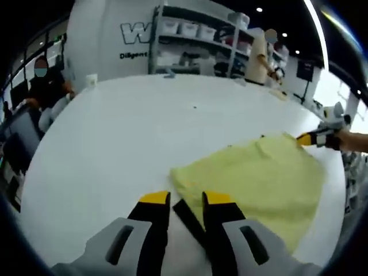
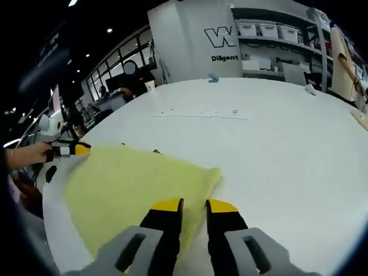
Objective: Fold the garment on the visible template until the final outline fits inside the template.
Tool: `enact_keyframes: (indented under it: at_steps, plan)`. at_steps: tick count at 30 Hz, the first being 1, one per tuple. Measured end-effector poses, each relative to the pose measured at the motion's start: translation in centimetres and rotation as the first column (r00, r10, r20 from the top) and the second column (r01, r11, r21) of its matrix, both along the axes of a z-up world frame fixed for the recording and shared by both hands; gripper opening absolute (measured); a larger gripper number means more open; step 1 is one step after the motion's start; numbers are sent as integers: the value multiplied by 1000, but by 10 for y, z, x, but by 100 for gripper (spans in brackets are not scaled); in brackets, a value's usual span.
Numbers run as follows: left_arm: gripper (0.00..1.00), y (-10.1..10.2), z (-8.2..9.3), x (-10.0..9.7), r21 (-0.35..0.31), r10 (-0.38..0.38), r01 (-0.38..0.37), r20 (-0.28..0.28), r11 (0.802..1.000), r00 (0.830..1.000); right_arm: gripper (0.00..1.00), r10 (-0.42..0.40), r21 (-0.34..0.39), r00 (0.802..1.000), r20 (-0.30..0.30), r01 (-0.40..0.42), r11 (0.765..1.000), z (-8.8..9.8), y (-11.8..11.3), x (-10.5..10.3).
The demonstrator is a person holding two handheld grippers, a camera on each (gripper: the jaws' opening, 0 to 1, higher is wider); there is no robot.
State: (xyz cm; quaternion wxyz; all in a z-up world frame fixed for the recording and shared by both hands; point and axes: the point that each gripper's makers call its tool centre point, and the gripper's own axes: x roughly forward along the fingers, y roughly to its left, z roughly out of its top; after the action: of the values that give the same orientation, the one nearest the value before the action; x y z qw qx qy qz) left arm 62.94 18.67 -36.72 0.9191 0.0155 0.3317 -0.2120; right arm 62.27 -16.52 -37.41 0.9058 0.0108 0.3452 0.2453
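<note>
A pale yellow garment (image 1: 259,178) lies flat on the white table (image 1: 126,138). My left gripper (image 1: 186,198) stands open just short of the garment's near corner, with nothing between its yellow-tipped fingers. A black template line (image 1: 190,221) runs across the table between its jaws. The right gripper (image 1: 313,138), held by a hand, reaches the garment's far corner. In the right gripper view the garment (image 2: 132,184) spreads to the left, and my right gripper (image 2: 194,204) hovers open at its near edge. The left gripper (image 2: 72,150) sits at the garment's far left corner.
Small dark template marks (image 2: 155,151) peek out past the garment's far edge. A thin printed strip (image 2: 201,114) lies farther out on the table (image 2: 287,149). Shelves with bins (image 1: 190,34) and people stand beyond the table's far edge.
</note>
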Motion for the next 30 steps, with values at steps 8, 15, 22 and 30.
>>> enact_keyframes:
  at_steps: [8,15,22,30]
  plan:
    - [35,-11,-10,-51,62,-104,106,-28,992,994,16,50,-39,998,-37,-52,998,-6,1,-39]
    - [37,-21,-6,-84,18,-103,104,-36,994,994,17,38,-34,996,-76,-40,999,-12,-3,-66]
    - [35,-19,-10,-114,-20,-121,120,-70,993,990,15,64,-6,994,-88,-65,998,-11,3,-92]
    - [25,-15,-17,-139,-28,-214,213,-97,977,972,13,86,11,991,-101,-86,996,-9,8,-115]
